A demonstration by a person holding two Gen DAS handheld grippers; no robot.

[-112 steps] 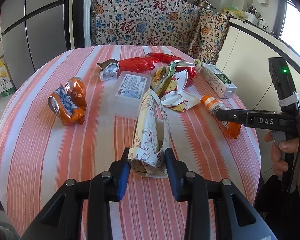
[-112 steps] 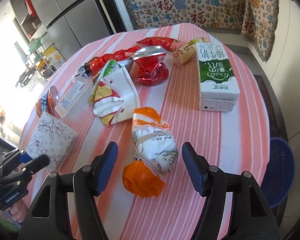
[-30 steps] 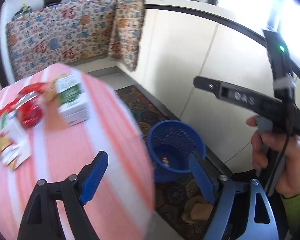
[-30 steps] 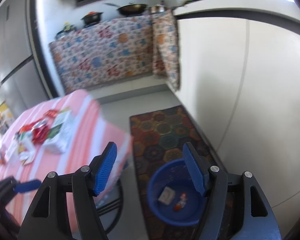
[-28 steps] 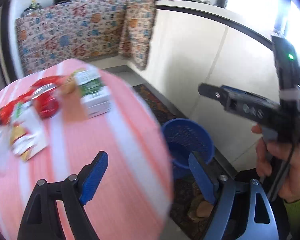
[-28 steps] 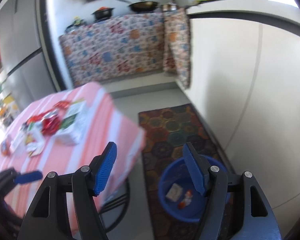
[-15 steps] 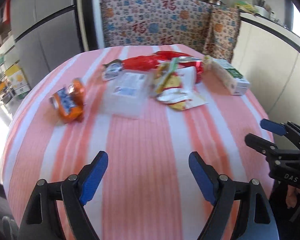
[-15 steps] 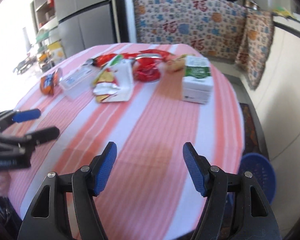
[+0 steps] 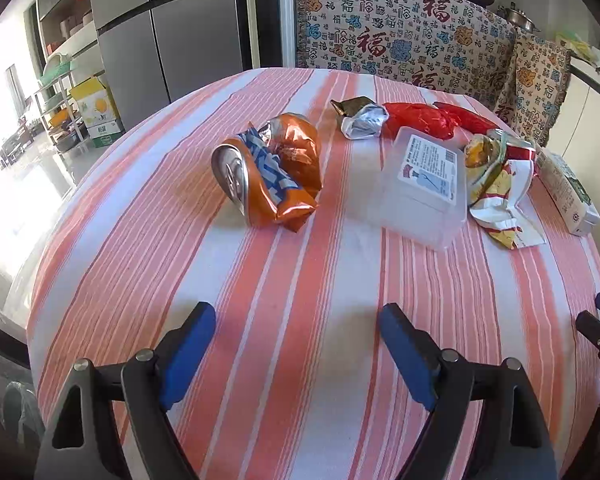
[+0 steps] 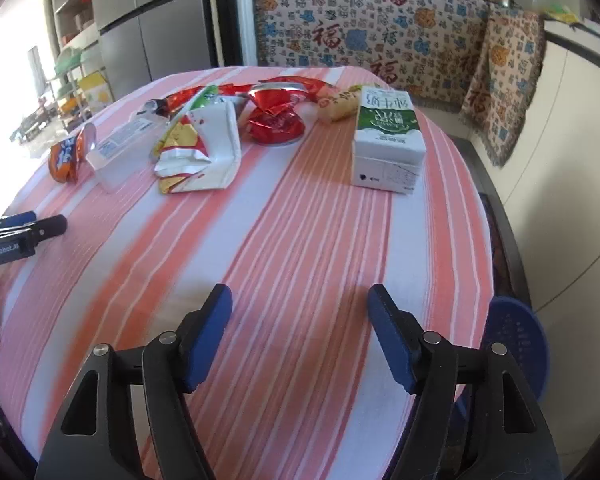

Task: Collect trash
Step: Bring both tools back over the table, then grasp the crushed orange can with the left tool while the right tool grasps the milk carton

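Grippers both spread wide with nothing between the blue pads, held low over the near edge of the round table with the orange-and-white striped cloth. Left gripper points level across the cloth; ahead of it and slightly left lies the crushed orange soda can, ahead and right the clear lidded plastic box with a printed label, with the crumpled white-yellow-red paper wrapper touching the box's right side. Beyond the box sit crumpled red foil wrappers. Right gripper is also level, aimed at bare cloth; the white-and-green milk carton lies well ahead, slightly right, and a crushed red can ahead-left. The blue plastic basket stands on the floor just right of its right finger, below the table edge.
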